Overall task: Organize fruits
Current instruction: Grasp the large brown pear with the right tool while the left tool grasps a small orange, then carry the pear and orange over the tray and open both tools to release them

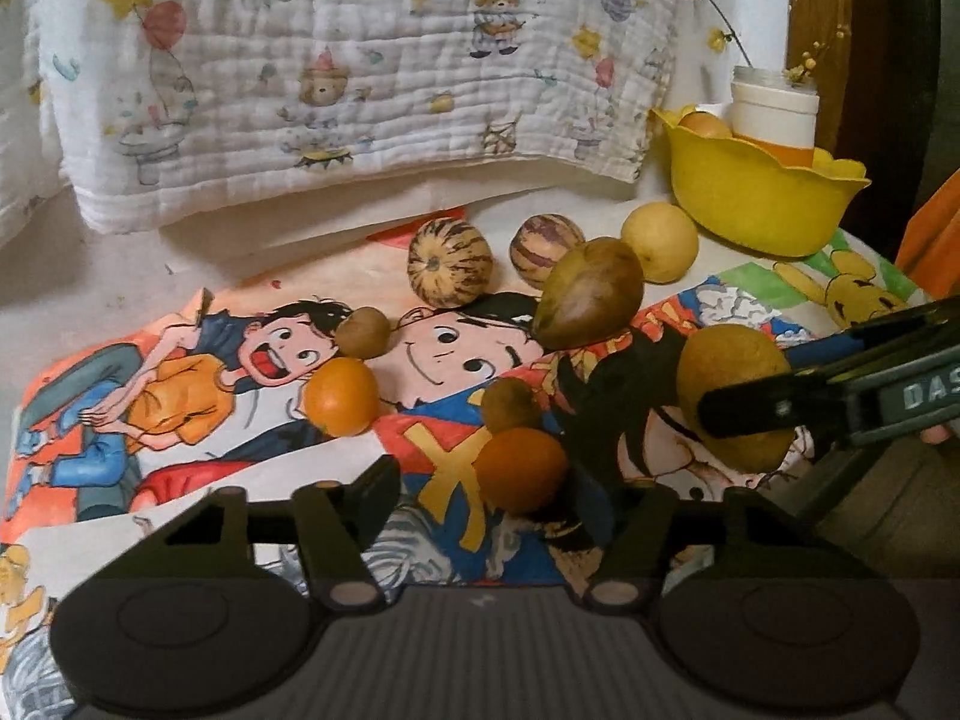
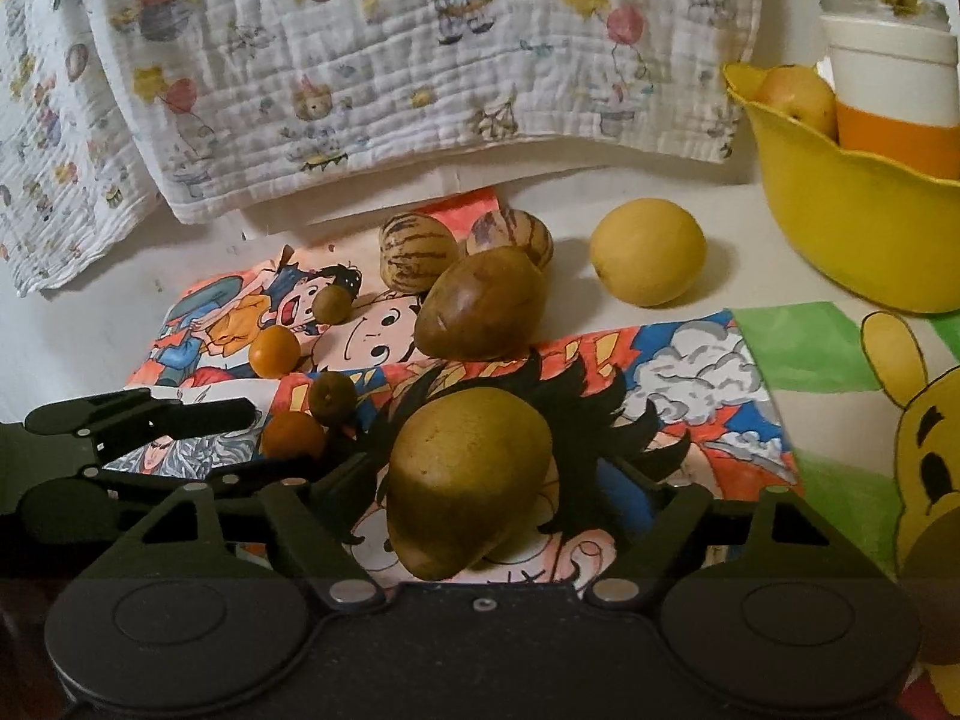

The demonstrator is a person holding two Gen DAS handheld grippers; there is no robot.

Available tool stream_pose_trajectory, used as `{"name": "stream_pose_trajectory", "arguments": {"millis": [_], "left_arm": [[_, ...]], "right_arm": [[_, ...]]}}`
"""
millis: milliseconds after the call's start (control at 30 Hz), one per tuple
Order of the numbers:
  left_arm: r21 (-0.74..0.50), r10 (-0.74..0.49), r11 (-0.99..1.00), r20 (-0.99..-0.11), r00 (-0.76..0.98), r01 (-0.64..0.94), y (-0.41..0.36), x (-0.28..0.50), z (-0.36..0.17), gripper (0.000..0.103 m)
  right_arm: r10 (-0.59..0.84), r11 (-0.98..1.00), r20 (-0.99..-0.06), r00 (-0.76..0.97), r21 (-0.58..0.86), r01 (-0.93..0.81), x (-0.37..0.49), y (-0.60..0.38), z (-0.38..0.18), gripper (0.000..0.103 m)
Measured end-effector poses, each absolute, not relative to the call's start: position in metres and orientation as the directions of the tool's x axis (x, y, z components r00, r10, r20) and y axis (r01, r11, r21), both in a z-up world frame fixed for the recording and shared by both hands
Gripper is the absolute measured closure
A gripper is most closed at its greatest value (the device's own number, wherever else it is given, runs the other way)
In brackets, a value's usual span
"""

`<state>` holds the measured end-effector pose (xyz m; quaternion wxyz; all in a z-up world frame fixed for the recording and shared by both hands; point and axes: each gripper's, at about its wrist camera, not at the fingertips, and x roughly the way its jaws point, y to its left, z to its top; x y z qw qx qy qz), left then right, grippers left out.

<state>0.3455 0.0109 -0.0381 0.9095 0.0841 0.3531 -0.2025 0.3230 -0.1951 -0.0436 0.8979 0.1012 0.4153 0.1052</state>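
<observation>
Fruits lie on cartoon-printed paper (image 1: 180, 396): two striped melons (image 1: 450, 264) (image 2: 417, 258), a yellow lemon (image 1: 660, 240) (image 2: 648, 252), two brown-green mangoes (image 1: 591, 294) (image 2: 480, 303), two oranges (image 1: 341, 396) (image 2: 274, 351) and small brown kiwis (image 1: 363, 333) (image 2: 332, 303). My left gripper (image 1: 510, 480) is open around an orange (image 1: 522, 471). My right gripper (image 2: 498, 480) is open with the near mango (image 2: 468, 480) between its fingers; it also shows in the left wrist view (image 1: 729, 405). A yellow bowl (image 1: 756, 204) (image 2: 852, 228) holds one fruit (image 2: 798, 96).
A white-and-orange cup (image 2: 894, 102) with yellow flowers stands behind the bowl. A printed white cloth (image 1: 360, 78) hangs along the back. A Winnie-the-Pooh picture (image 2: 930, 420) lies at the right. The left gripper's fingers (image 2: 198, 414) appear at the left in the right wrist view.
</observation>
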Motion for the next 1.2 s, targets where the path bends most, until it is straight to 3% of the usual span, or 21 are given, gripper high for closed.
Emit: {"name": "stream_pose_trajectory", "arguments": {"millis": [300,367,733,1200], "left_arm": [[-0.007,-0.351,0.885,-0.669,0.655,0.466,0.004,0.348,-0.043,0.066],[0.001,-0.346,0.885,-0.669,0.658,0.466,0.003,0.347,-0.043,0.067],[-0.016,-0.324,0.909,-0.658,0.680,0.417,0.010,0.330,-0.029,0.068],[-0.044,-0.337,0.915,-0.627,0.702,0.400,0.027,0.249,-0.002,0.068]], "right_arm": [[0.257,0.964,-0.727,0.637,0.244,-0.110,0.328,-0.187,-0.049,0.037],[0.257,0.964,-0.724,0.640,0.238,-0.118,0.328,-0.185,-0.050,0.041],[0.275,0.959,-0.688,0.671,0.247,-0.140,0.314,-0.187,-0.045,0.043],[0.381,0.924,-0.641,0.667,0.236,-0.302,0.220,-0.174,-0.011,0.043]]}}
